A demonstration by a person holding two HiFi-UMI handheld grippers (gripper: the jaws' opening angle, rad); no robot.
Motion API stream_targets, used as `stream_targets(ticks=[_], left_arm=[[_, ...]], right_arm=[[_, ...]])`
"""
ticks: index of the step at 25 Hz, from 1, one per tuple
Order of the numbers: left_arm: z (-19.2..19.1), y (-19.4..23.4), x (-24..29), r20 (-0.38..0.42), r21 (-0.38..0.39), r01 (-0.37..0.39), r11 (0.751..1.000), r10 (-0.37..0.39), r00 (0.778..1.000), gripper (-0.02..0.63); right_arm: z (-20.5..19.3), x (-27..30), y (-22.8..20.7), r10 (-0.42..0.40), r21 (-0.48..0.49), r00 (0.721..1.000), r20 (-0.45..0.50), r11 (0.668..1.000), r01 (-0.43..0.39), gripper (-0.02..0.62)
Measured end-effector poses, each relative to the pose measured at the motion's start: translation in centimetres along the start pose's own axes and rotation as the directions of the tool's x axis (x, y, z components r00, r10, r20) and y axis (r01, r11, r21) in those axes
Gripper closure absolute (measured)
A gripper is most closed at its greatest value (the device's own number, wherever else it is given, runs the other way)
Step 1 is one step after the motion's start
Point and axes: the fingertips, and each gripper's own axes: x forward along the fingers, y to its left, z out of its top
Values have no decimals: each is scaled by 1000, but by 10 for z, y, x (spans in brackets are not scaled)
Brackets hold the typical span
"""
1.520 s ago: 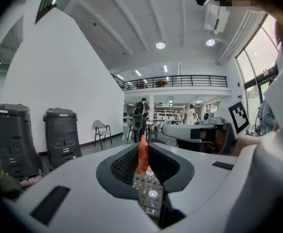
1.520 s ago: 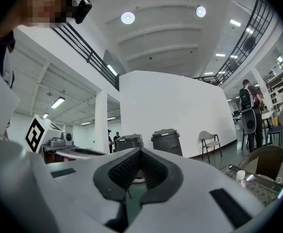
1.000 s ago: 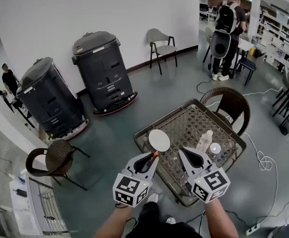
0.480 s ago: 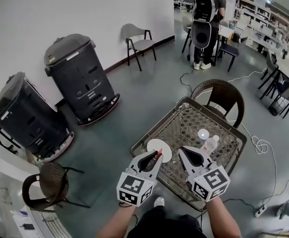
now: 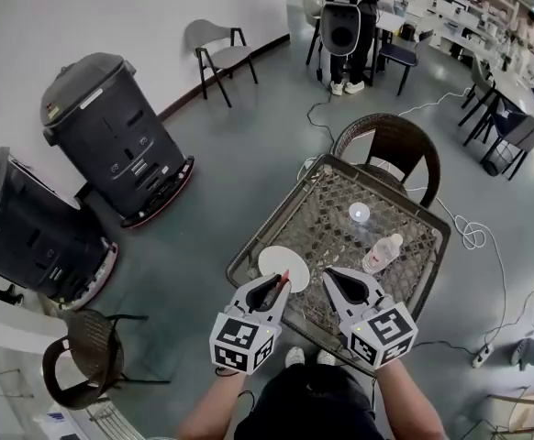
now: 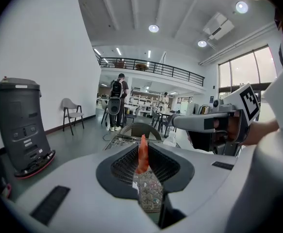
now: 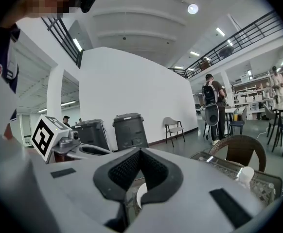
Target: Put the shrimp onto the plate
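An orange shrimp (image 6: pixel 142 154) stands upright between the jaws of my left gripper (image 6: pixel 142 171), which is shut on it. From the head view, the shrimp (image 5: pixel 283 275) sits at the tip of the left gripper (image 5: pixel 279 285), right at the near edge of the round white plate (image 5: pixel 280 263) on the wicker table (image 5: pixel 414 273). My right gripper (image 5: pixel 330 278) hovers beside it over the table's near side, jaws together and holding nothing. Under the right gripper (image 7: pixel 140 155), a sliver of the plate (image 7: pixel 140 194) shows.
A plastic bottle (image 5: pixel 382 252) lies on the table's right side, with a small white cup (image 5: pixel 359 213) behind it. A wicker chair (image 5: pixel 386 149) stands at the far edge. Two black bins (image 5: pixel 111 136) line the wall to the left. A person (image 5: pixel 345 16) stands far off.
The head view has swung, so the table and plate sit higher and nearer the grippers. The shrimp's tip now reaches the plate's near edge. Both grippers keep their grip state.
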Motion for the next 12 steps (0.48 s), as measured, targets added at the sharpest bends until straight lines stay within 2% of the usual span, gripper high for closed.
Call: stream_targets(ticks=[12], left_arm=[[-58,24,43,-134,-1,-72,997,71,988,537]], right_arm=[[-42,28,-22,57,46,994,-92,998,-53,591]])
